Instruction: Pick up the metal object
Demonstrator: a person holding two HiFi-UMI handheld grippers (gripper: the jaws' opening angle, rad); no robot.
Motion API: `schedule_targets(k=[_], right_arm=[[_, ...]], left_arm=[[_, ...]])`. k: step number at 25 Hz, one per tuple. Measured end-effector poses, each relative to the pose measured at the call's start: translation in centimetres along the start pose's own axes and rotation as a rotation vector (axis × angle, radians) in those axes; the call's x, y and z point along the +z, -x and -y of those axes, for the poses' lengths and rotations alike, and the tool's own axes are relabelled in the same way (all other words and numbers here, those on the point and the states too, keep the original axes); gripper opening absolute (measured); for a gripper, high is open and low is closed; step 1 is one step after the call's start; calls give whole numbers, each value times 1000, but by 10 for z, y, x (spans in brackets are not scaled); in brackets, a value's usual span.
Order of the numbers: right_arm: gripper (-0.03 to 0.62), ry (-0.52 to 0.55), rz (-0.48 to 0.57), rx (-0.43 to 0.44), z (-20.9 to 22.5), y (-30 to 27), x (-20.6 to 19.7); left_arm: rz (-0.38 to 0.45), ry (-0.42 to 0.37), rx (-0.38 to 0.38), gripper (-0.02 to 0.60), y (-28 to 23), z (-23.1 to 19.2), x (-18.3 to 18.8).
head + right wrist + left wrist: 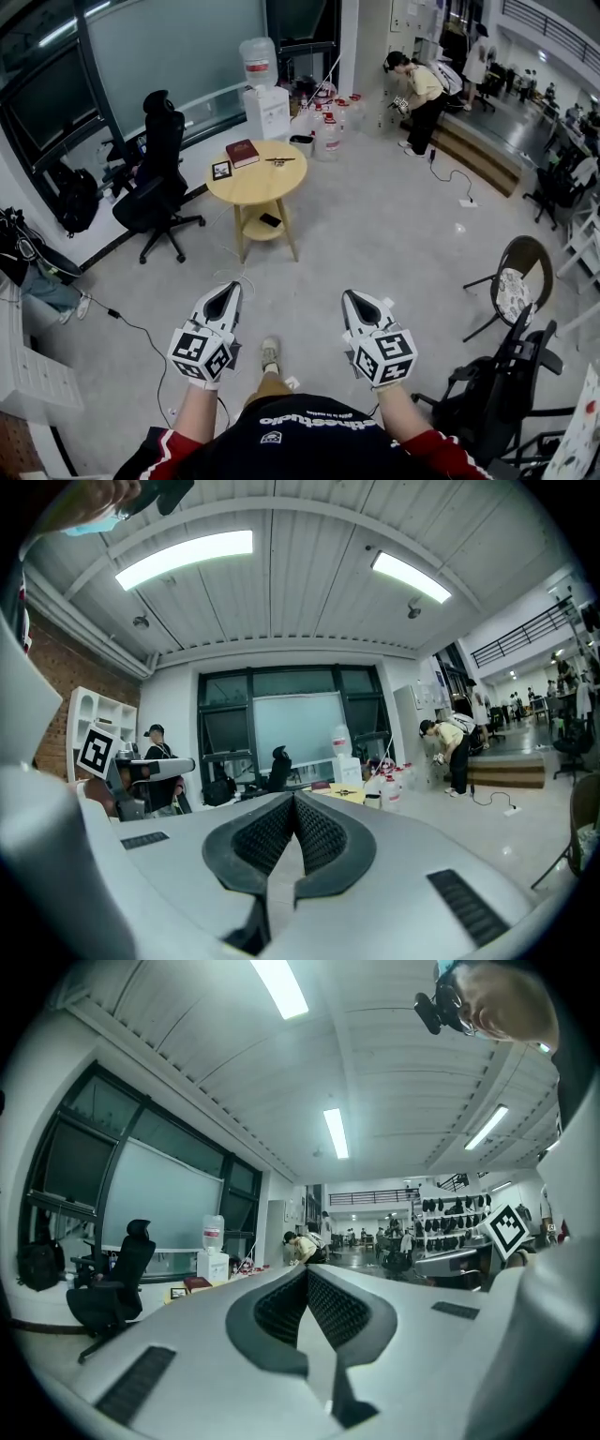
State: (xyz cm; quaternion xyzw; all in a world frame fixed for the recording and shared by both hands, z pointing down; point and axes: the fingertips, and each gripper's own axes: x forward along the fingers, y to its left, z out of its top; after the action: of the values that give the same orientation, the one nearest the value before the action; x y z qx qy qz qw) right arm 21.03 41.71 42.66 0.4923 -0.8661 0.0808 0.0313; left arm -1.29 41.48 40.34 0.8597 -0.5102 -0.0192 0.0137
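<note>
Both closed, empty: left claw (233, 287), right claw (350, 294); metal object (279, 160) lies well ahead on round table (251, 189).

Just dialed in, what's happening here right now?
A person stands with a gripper in each hand. The left gripper and the right gripper are both shut and empty, pointing toward the round table ahead, well short of it. A small dark object, likely the metal one, lies on its top near a red book and a small picture frame. Nothing is picked up yet.
</note>
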Motion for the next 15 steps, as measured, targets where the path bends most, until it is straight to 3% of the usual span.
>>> schedule_targets(k=[15], right_arm=[[26, 60, -43, 17, 27, -127, 22]], left_arm=[[-11, 39, 18, 17, -92, -100, -7]])
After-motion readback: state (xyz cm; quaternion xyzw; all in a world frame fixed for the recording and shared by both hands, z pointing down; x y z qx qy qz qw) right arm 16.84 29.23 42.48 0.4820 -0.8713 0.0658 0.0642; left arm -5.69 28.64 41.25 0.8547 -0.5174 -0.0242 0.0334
